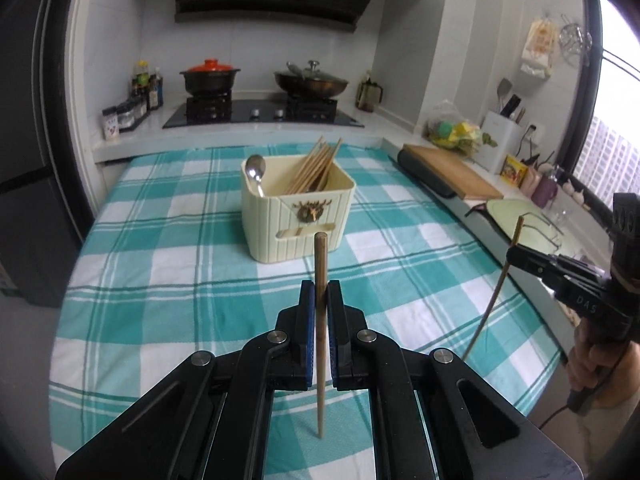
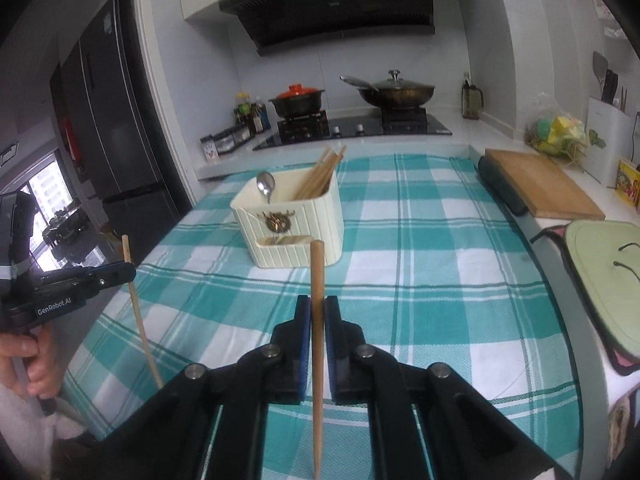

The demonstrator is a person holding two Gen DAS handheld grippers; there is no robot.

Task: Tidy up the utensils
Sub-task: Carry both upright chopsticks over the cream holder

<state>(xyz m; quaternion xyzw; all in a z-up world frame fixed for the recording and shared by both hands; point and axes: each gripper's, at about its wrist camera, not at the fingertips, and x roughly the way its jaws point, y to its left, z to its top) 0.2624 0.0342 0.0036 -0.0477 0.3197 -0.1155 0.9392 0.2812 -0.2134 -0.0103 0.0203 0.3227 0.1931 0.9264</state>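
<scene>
Chopsticks: one wooden chopstick (image 1: 321, 320) stands upright, pinched between the left gripper's (image 1: 320, 292) fingers; the right gripper (image 2: 317, 308) pinches a second chopstick (image 2: 317, 340) likewise. Both are held above the teal checked worktop (image 1: 180, 264). At twelve o'clock sits a cream utensil holder (image 1: 298, 204) with more chopsticks (image 1: 316, 168) and a spoon (image 1: 256, 172).

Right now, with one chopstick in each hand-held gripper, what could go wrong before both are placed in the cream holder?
1. The left hand-held gripper pinches its chopstick between narrow pads, so it may pivot or slip.
2. The cream holder already carries a leaning bundle of chopsticks and a spoon; a thin tip could hit them.
3. The right hand-held gripper holds its chopstick nearby; the two might collide above the holder.
</scene>
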